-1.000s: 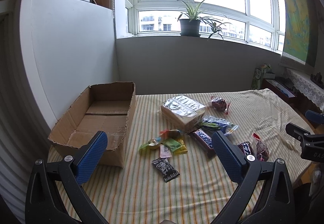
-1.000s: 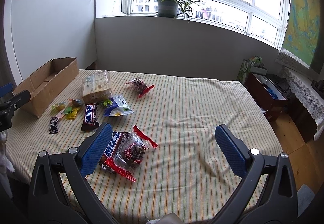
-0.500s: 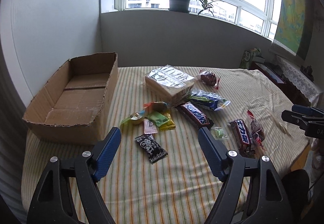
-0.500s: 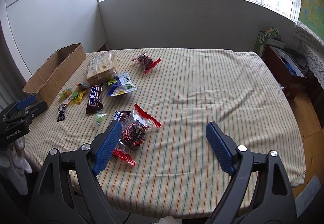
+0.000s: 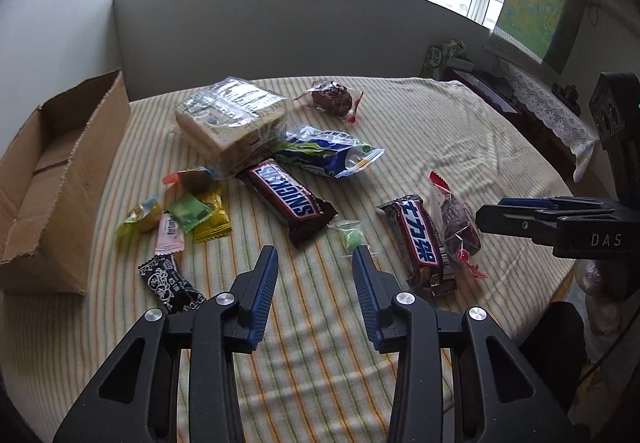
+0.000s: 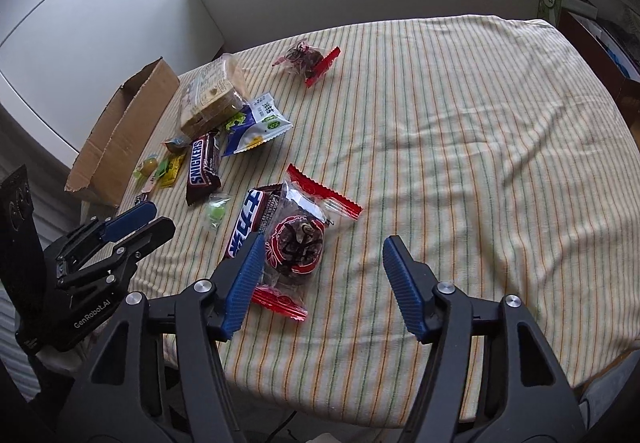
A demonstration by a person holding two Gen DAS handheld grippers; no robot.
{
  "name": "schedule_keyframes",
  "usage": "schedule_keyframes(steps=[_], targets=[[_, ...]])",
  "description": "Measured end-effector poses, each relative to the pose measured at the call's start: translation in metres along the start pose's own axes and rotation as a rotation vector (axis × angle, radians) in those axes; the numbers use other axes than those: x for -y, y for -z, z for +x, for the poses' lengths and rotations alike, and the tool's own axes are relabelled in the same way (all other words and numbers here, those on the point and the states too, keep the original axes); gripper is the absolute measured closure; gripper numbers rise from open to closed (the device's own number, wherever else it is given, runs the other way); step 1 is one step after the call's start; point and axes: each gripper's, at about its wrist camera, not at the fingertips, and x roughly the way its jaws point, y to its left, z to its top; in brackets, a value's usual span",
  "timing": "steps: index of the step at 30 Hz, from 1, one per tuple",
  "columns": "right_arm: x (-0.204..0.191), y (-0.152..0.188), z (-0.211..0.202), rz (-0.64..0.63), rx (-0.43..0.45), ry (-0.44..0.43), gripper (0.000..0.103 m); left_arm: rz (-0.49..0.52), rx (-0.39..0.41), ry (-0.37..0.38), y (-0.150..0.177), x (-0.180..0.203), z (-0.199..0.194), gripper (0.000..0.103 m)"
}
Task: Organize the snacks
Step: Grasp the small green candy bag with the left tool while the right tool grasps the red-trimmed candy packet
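Snacks lie scattered on the striped cloth: a Snickers bar [image 5: 288, 199] [image 6: 204, 167], a second bar with blue lettering [image 5: 418, 239] [image 6: 246, 223], a red-sealed dark cake packet [image 5: 458, 225] [image 6: 298, 243], a bread pack [image 5: 232, 119], a blue pouch [image 5: 332, 153] and small candies [image 5: 188, 211]. An empty cardboard box [image 5: 60, 183] [image 6: 120, 135] stands at the left. My left gripper [image 5: 315, 255] [image 6: 136, 223] hovers just short of the Snickers bar, its jaws closing on nothing. My right gripper [image 6: 324, 243] [image 5: 520, 211] is closing too, with the cake packet beside its left finger [image 6: 244, 279], untouched.
Another cake packet [image 5: 332, 101] [image 6: 306, 59] lies far back. A black packet [image 5: 170, 283] and a green candy [image 5: 350, 235] sit near my left fingers. The table's front edge [image 6: 360, 399] is close below. A low shelf [image 5: 480, 79] stands at the right.
Both grippers have sunk toward the table and tipped downward, so the snacks look nearer. The jaws of both have narrowed, the left more than the right. Nothing on the table has moved.
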Motion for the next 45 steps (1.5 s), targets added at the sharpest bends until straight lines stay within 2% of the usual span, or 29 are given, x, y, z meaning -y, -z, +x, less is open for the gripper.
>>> schedule_keyframes(steps=[8, 14, 17, 22, 28, 32, 33, 36, 45], targets=[[0.008, -0.006, 0.01, 0.083, -0.047, -0.085, 0.039, -0.055, -0.061, 0.09, -0.007, 0.0, 0.017, 0.072], [-0.001, -0.011, 0.024, 0.046, -0.08, -0.066, 0.039, -0.047, -0.08, 0.094, -0.012, 0.006, 0.026, 0.072], [-0.004, -0.012, 0.03, 0.026, -0.102, -0.061, 0.049, -0.038, -0.092, 0.086, -0.012, 0.008, 0.031, 0.072], [-0.005, -0.012, 0.033, -0.02, -0.11, -0.046, 0.056, -0.021, -0.102, 0.069, -0.013, 0.011, 0.038, 0.076], [-0.004, -0.015, 0.035, -0.065, -0.127, -0.013, 0.056, -0.003, -0.103, 0.049, -0.013, 0.014, 0.043, 0.076], [-0.014, -0.015, 0.036, -0.125, -0.116, 0.028, 0.056, 0.008, -0.096, 0.039, -0.012, 0.015, 0.043, 0.078], [-0.015, -0.014, 0.036, -0.131, -0.113, 0.028, 0.058, 0.008, -0.095, 0.04, -0.011, 0.016, 0.043, 0.084], [-0.013, -0.013, 0.033, -0.121, -0.109, 0.01, 0.063, 0.005, -0.094, 0.051, -0.011, 0.016, 0.041, 0.084], [-0.006, -0.01, 0.015, -0.097, -0.063, -0.003, 0.065, -0.01, -0.064, 0.067, -0.012, 0.013, 0.029, 0.086]])
